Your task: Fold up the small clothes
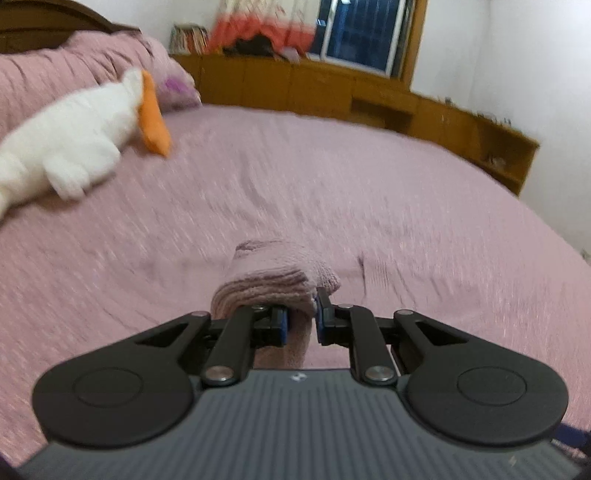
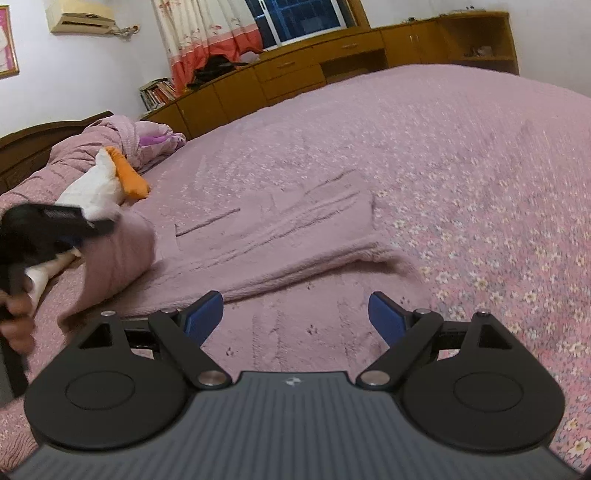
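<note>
A small mauve knitted garment (image 2: pixel 266 240) lies spread on the pink bedspread (image 2: pixel 461 166). My left gripper (image 1: pixel 302 325) is shut on a bunched edge of the garment (image 1: pixel 273 280) and holds it lifted above the bed. In the right wrist view the left gripper (image 2: pixel 55 225) shows at the far left with the lifted fold (image 2: pixel 118 258) hanging from it. My right gripper (image 2: pixel 295 314) is open and empty, just in front of the garment's near edge, above the bedspread.
A white plush duck with an orange beak (image 1: pixel 74 147) lies near the pillows (image 1: pixel 74 70) at the head of the bed. Wooden cabinets (image 1: pixel 332 92) run along the far side of the bed, under a window (image 1: pixel 362 33) with curtains.
</note>
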{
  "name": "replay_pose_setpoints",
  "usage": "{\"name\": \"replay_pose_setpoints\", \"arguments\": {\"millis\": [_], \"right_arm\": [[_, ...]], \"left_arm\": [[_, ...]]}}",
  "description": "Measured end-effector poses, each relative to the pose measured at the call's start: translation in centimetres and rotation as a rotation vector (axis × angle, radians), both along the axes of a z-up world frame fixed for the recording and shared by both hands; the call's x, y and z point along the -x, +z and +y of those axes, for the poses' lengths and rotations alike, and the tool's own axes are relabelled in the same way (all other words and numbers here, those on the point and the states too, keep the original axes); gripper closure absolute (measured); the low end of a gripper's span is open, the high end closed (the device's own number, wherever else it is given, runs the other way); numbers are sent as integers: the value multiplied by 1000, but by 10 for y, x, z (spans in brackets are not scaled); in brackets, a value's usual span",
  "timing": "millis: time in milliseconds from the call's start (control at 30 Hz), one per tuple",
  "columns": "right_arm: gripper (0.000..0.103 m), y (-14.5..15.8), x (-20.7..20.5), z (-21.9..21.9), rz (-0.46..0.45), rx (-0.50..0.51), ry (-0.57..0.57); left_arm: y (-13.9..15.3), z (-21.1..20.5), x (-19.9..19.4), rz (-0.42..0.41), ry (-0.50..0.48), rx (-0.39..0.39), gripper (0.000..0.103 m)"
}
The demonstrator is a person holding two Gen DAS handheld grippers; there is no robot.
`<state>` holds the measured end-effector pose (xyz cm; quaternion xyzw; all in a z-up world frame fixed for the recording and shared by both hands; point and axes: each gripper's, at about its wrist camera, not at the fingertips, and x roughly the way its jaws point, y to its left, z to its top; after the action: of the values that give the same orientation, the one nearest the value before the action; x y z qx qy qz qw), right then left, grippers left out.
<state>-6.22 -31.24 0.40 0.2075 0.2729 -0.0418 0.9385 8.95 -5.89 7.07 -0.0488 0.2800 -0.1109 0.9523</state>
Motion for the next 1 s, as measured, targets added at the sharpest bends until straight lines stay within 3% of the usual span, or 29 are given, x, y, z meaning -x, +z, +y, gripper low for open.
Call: {"name": "replay_pose_setpoints", "arguments": {"millis": [233, 500, 633, 833, 1000], "right_arm": [[13, -8, -1, -6, 16, -25, -11], [13, -3, -15, 7, 21, -31, 38], [13, 6, -32, 18, 23, -81, 104], [13, 9, -66, 40, 51, -263, 184], [13, 6, -82, 65, 80, -295, 229]], "left_arm": [[-37, -4, -8, 137, -54, -51, 82], [-19, 18, 23, 108, -94, -110, 55], [-17, 37, 33, 102, -52, -109, 54], [-21, 64, 40, 118, 20, -99, 54], [-20, 77, 48, 118, 13, -79, 54]]}}
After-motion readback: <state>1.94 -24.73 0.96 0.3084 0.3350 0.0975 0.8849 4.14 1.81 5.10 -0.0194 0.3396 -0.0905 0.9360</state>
